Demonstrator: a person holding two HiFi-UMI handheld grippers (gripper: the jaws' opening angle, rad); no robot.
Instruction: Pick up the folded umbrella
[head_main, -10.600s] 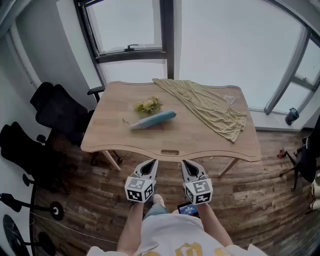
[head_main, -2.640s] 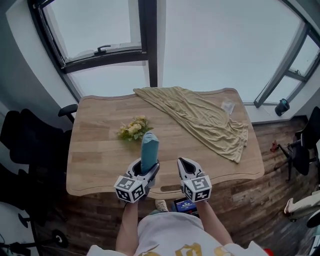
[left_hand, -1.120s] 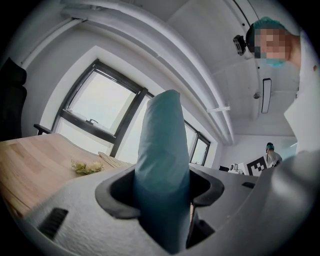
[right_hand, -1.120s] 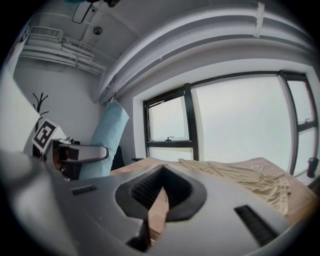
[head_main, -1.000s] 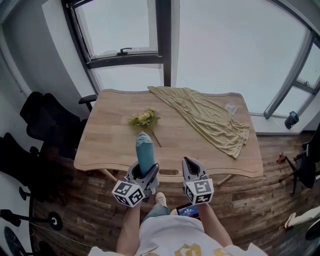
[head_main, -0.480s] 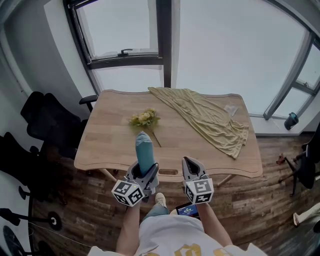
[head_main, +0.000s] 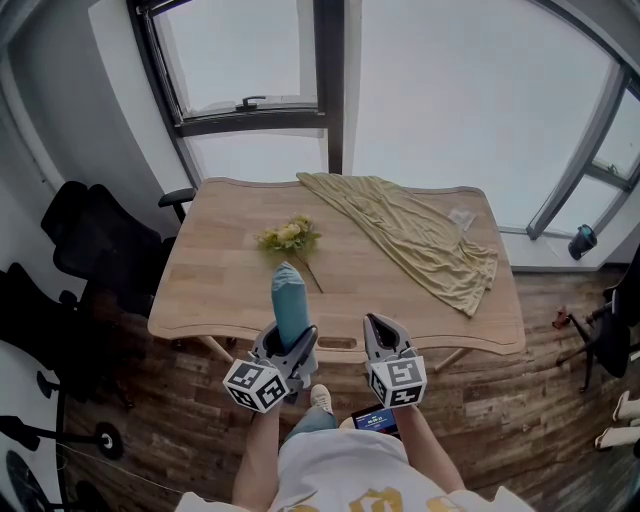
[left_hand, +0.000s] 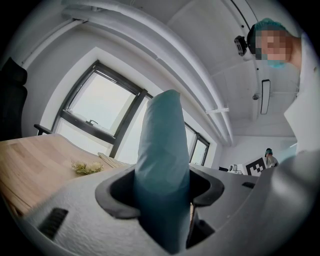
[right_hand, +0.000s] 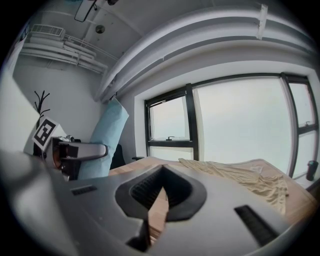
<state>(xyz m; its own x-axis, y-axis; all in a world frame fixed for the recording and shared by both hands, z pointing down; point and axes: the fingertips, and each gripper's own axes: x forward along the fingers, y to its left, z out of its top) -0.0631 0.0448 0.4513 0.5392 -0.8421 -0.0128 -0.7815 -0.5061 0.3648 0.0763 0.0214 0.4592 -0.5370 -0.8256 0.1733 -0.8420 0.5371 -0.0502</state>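
Lifted off the wooden table (head_main: 215, 300), the folded teal umbrella (head_main: 289, 300) stands clamped in the left gripper (head_main: 290, 342) near the table's front edge. The right gripper (head_main: 377, 328) is closed and empty. A flower bunch (head_main: 288, 238) and beige cloth (head_main: 420, 235) lie on the table below the windows (head_main: 460, 90).

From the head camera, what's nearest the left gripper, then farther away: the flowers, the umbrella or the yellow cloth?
1. Umbrella, clamped in the left gripper itself.
2. Flowers, straight ahead.
3. Yellow cloth, ahead and off to the right.
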